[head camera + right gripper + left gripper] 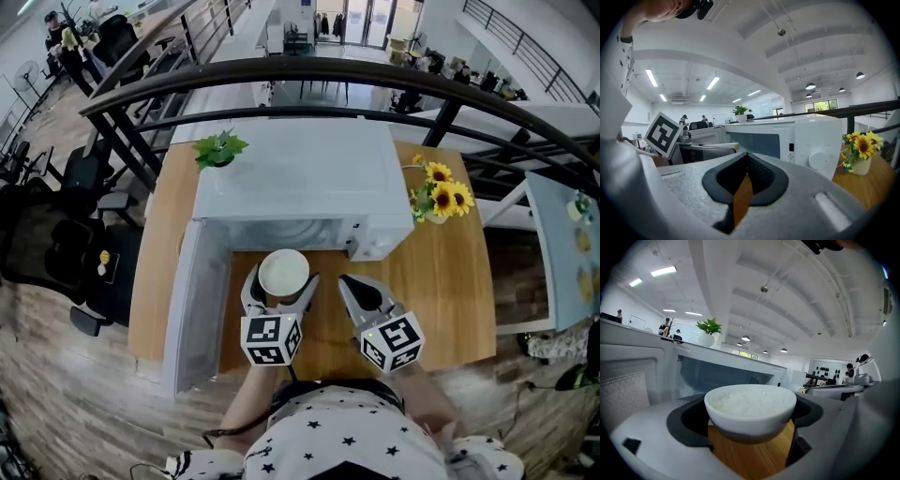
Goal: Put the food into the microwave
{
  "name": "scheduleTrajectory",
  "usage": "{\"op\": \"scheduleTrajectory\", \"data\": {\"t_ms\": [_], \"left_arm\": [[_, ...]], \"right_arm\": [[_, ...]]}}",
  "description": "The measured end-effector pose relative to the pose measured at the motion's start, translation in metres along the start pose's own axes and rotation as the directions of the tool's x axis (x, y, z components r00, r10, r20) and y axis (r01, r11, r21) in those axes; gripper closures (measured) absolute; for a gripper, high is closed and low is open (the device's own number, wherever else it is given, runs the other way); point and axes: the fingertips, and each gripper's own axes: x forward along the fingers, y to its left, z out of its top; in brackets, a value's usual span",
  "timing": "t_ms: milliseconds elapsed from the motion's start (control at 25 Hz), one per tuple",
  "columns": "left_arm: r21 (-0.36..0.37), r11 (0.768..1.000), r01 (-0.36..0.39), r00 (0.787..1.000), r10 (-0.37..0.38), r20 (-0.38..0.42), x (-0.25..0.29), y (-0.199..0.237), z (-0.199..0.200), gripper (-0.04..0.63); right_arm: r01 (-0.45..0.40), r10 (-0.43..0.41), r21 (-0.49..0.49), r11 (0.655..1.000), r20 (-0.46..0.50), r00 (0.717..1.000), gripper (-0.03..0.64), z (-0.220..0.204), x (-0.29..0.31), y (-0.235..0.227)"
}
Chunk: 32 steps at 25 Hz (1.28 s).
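A white bowl of rice (283,270) is held just above the wooden table (441,281), right in front of the microwave's open cavity (281,234). My left gripper (282,280) is shut on the bowl, one jaw on each side of it. In the left gripper view the bowl of rice (750,406) fills the gap between the dark pads (689,420), with the cavity (722,376) straight ahead. My right gripper (349,283) is shut on nothing, beside the bowl on its right. In the right gripper view only a thin slit shows in the right gripper (743,185).
The white microwave (300,178) stands at the back of the table, its door (192,309) swung open to the left. A small green plant (220,148) stands at its left and a vase of sunflowers (441,199) at its right. A dark railing (281,70) runs behind.
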Motion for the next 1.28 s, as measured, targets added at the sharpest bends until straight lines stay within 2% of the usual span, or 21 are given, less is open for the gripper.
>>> {"op": "scheduleTrajectory", "data": {"t_ms": [280,1280], "left_arm": [[-0.011,0.999,-0.042,0.999,0.042,-0.001,0.025,0.014,0.000,0.106],[0.065,0.986,-0.155,0.986,0.158,-0.048,0.114,0.064,-0.018,0.106]], "right_arm": [[-0.034,0.035,0.004,0.999,-0.034,0.999,0.612,-0.006,0.013,-0.009],[-0.083,0.089,0.056,0.995,-0.117,0.989,0.611,-0.037,0.044,-0.036]]}}
